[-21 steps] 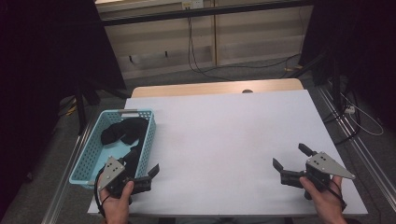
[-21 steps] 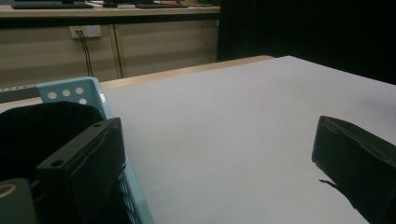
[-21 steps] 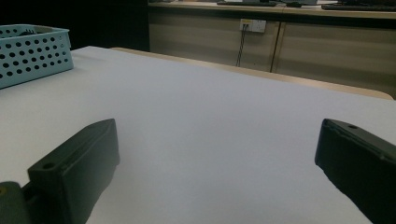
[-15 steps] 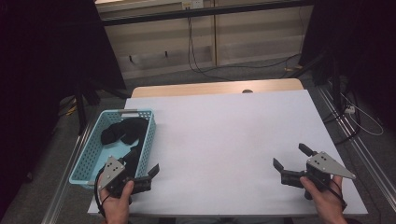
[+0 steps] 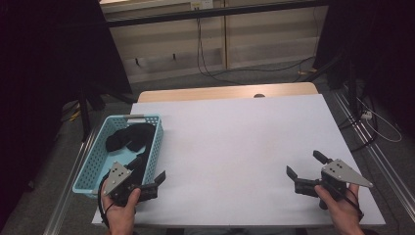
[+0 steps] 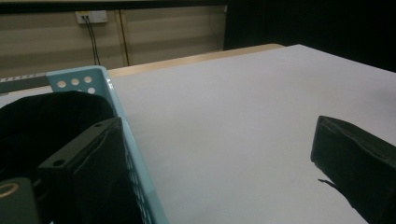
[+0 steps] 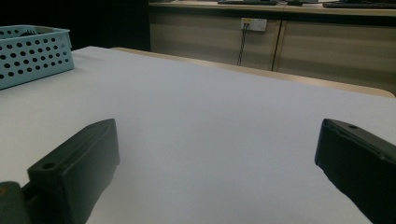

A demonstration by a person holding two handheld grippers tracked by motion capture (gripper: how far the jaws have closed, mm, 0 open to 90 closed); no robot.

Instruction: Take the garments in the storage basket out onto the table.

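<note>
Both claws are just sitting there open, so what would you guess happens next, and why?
Probably the left gripper moves up and over the blue basket wall toward the black cloth. Its jaws stand open and empty at the basket's near corner, the cloth is the one loose thing there, and the right gripper sits far off over bare table.

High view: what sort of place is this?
Likely a lab or data-collection room: a white table fenced by dark curtains, loose cables along the far wall, and wall sockets.

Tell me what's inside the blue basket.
The basket holds dark, soft-looking items. How many, and anything beneath them, is hidden; the left gripper overlaps its near corner.
</note>
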